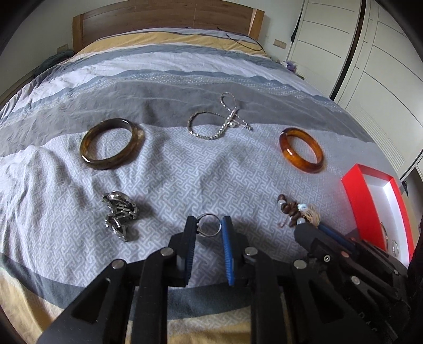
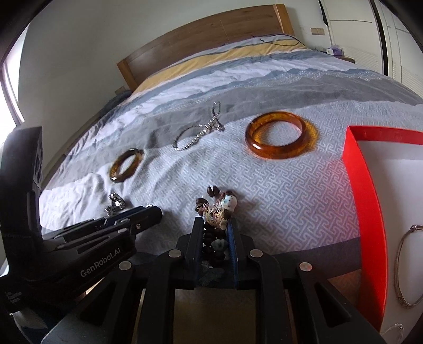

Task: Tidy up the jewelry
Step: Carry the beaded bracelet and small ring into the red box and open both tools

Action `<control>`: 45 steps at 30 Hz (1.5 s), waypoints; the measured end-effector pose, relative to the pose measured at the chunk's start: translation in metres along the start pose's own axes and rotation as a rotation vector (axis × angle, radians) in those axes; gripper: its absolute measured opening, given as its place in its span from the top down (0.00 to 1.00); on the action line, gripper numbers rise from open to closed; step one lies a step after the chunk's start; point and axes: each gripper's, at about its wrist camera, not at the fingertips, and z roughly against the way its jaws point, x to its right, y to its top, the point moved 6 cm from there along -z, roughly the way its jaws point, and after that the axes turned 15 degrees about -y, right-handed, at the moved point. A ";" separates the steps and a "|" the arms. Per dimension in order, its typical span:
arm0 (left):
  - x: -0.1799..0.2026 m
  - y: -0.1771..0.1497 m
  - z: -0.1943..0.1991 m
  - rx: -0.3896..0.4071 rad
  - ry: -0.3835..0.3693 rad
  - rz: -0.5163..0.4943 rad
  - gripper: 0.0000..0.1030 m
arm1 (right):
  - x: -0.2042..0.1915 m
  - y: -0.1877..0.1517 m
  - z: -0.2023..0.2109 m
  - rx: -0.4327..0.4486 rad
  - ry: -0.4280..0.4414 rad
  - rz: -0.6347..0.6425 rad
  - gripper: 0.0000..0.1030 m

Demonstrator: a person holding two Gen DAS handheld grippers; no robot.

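Note:
My left gripper [image 1: 208, 225] is shut on a silver ring [image 1: 209, 225] low over the bedspread. My right gripper [image 2: 216, 225] is shut on a brown bead bracelet [image 2: 215, 211] with a pale bead and a straw tassel; it also shows in the left wrist view [image 1: 293, 209]. A dark olive bangle [image 1: 112, 143], a silver chain necklace [image 1: 219, 119], an amber bangle [image 1: 301, 150] and a crumpled metal bracelet [image 1: 120, 217] lie on the bed. A red box [image 2: 362, 201] with a white inside stands at the right and holds a thin silver bangle [image 2: 401, 267].
The grey patterned bedspread [image 1: 185, 172] covers the whole bed. A wooden headboard [image 1: 164, 21] is at the far end. White wardrobe doors [image 1: 370, 66] stand to the right. The box also shows in the left wrist view [image 1: 357, 201].

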 end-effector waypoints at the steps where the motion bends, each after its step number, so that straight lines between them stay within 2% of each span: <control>1: 0.001 0.001 0.004 0.006 -0.001 0.002 0.83 | -0.002 0.002 0.003 0.009 0.008 0.002 0.83; 9: 0.010 0.014 0.034 0.052 -0.019 0.016 0.83 | -0.008 0.016 0.033 0.064 0.070 -0.013 0.83; 16: 0.063 0.026 0.047 0.067 -0.106 -0.034 0.83 | 0.010 0.039 0.080 0.154 0.069 -0.019 0.83; 19: 0.095 0.029 0.048 0.070 -0.164 -0.059 0.83 | 0.031 0.050 0.097 0.180 0.035 -0.026 0.83; 23: 0.145 0.031 0.039 0.057 -0.245 -0.099 0.83 | 0.079 0.057 0.116 0.200 -0.048 -0.068 0.83; 30: 0.213 0.027 -0.007 -0.023 -0.325 -0.146 0.83 | 0.172 0.049 0.110 0.153 -0.225 -0.159 0.83; 37: 0.242 0.009 -0.059 -0.126 -0.294 -0.199 0.83 | 0.222 0.034 0.090 0.079 -0.317 -0.213 0.83; 45: 0.232 -0.008 -0.086 -0.191 -0.239 -0.194 0.83 | 0.235 0.017 0.074 0.007 -0.347 -0.222 0.83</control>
